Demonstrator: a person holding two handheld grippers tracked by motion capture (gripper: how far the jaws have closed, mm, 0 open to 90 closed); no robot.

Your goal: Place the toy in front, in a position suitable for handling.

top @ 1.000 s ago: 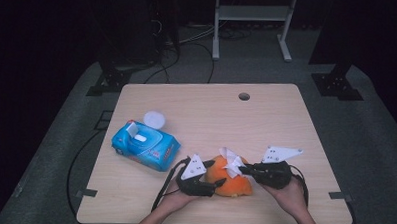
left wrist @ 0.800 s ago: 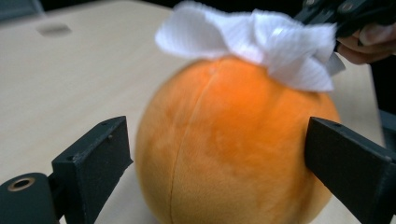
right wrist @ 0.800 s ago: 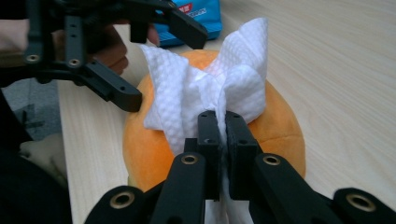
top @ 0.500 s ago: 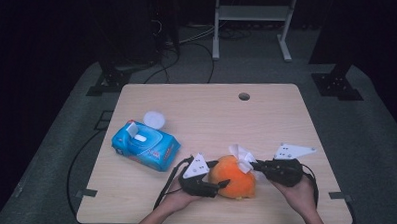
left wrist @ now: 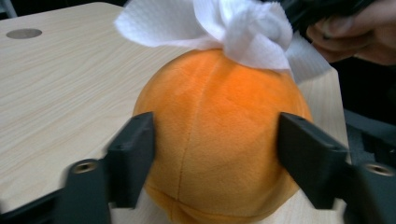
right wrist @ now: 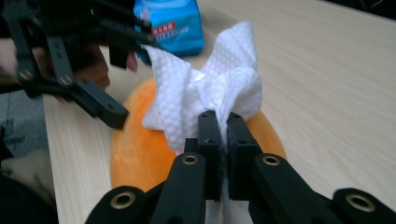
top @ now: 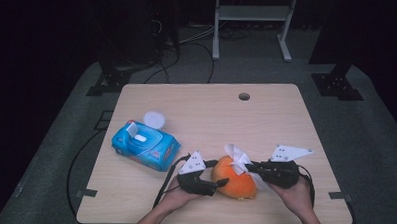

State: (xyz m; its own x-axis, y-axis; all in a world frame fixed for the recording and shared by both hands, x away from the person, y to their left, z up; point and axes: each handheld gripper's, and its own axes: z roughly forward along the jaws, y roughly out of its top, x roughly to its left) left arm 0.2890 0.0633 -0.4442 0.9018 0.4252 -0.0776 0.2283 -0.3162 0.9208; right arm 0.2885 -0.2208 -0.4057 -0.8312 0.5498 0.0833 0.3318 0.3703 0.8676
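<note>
Left hand-held gripper (left wrist: 210,154) is bracing the orange plush ball (top: 236,176) btwn wide jaws at the desk's (top: 196,107) near edge, so right hand-held gripper (right wrist: 223,126), pinching a white wipe (right wrist: 210,88), is wiping its top

A blue wipes pack (top: 145,146) lies on the table (top: 266,119) well left of the grippers, a white lid (top: 154,119) just beyond it, and a round hole (top: 244,96) far ahead of them.

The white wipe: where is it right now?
In the high view the white wipe sits on top of the orange plush ball near the table's front edge, pinched in the right gripper.
</note>
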